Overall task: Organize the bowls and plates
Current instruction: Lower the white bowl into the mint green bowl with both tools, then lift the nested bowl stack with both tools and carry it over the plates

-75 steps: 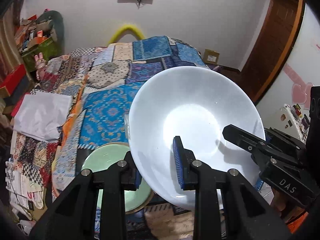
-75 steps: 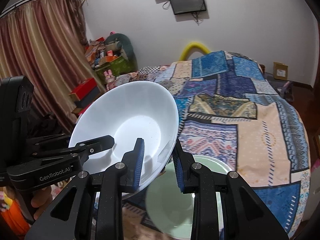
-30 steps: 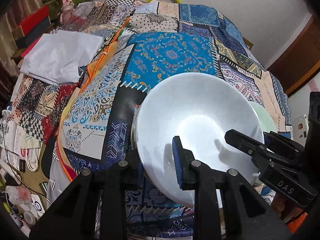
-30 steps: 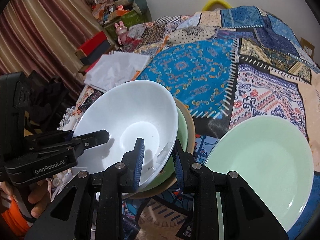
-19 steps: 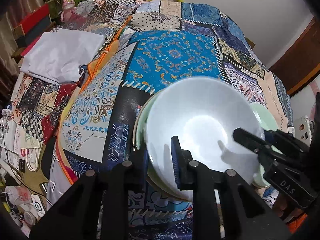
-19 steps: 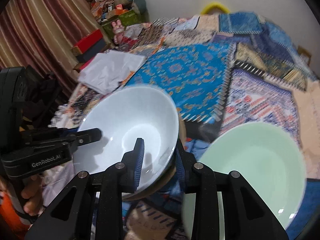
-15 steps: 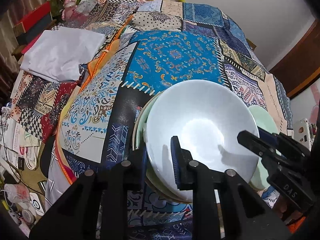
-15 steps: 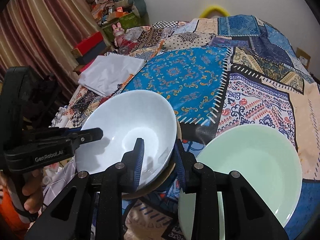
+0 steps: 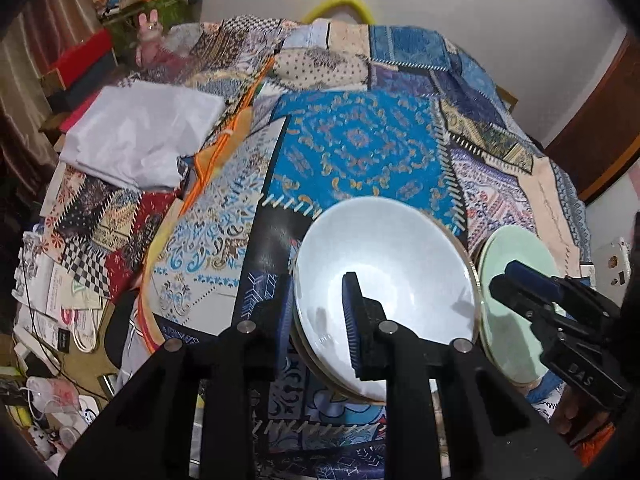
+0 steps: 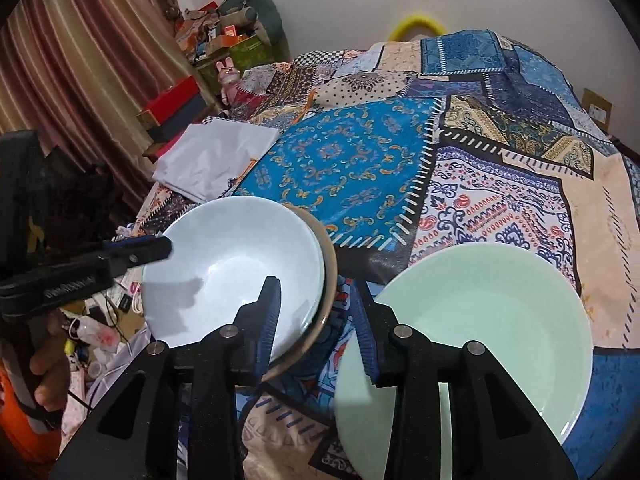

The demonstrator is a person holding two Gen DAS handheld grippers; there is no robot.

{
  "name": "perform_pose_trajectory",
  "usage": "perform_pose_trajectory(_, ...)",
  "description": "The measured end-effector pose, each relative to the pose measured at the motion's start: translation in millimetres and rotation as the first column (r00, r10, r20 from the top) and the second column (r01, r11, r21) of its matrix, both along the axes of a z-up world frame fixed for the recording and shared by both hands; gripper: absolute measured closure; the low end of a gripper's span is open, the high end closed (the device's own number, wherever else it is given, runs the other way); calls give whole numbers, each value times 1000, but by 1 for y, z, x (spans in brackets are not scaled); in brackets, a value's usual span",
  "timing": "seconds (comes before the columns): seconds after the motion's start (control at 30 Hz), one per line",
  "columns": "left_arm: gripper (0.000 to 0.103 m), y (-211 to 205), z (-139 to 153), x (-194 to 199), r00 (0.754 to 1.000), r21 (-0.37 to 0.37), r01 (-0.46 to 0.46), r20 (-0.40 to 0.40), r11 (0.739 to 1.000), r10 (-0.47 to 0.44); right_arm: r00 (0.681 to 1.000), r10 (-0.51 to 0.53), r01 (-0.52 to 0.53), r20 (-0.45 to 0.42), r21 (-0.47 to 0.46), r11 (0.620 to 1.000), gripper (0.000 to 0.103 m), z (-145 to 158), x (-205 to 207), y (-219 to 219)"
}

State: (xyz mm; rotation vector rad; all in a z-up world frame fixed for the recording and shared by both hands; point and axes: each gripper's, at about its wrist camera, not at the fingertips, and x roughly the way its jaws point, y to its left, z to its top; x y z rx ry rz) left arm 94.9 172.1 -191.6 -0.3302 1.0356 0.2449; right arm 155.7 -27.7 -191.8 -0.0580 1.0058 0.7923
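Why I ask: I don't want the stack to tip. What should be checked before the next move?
1. Bowl seated in the stack: ok, it rests inside the one below.
2. Right gripper released: ok, its jaws have just been opening; the rim is between them, pads clear.
3. Left gripper released: not ok, shut on the rim.
4. Stack level: cannot tell.
5. Plate clear of the stack: ok, beside it, apart.
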Motion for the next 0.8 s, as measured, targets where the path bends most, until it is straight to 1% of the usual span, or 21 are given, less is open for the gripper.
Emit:
perform_pose_trajectory(0.03,75,1,3,-2,1000,1,2,7,1000,-2,1000,1,-1,-3,-1,1000,66,-1,0,-1)
perform_pose_trajectory(0.07,73,1,4,-3,1000,2,3,11,1000,-3,1000,1,-1,-7,-1,1000,61,-1,0,-1)
perform_pose_trajectory(0.1,68,2,5,-4,1000,5,3,12,1000,-3,1000,0,0,-7,-1,1000,58,-2,0,-1)
perform_pose_trajectory(0.13,66,3,4,-5,1000,8,5,12,1000,-5,1000,0,0,-4,-1,1000,58,-2,-1,-1)
perform_pose_trajectory(0.23,65,6,-5,-8,1000,19,10,-16,1000,-10,1000,7,-8,-14,-12,1000,57,-7,0,1)
perform_pose_trajectory(0.33,64,13,-21,-9,998,-23,5,-57,1000,-6,999,21,-21,-29,-26,999,57,-13,0,7)
perform_pose_trajectory(0.47,62,19,-34,-12,998,-80,6,-67,997,-12,998,41,-43,-43,-39,998,57,-20,0,14)
perform_pose_trajectory(0.57,59,20,-41,-12,997,-99,15,-70,995,-22,997,57,-59,-53,-44,997,57,-24,-1,19)
perform_pose_trajectory(0.67,54,21,-50,-12,996,-110,16,-83,994,-25,996,73,-76,-60,-50,996,57,-29,-2,24)
perform_pose_trajectory(0.8,53,23,-62,-11,995,-165,18,-92,986,-34,993,88,-92,-74,-55,994,57,-35,-1,32)
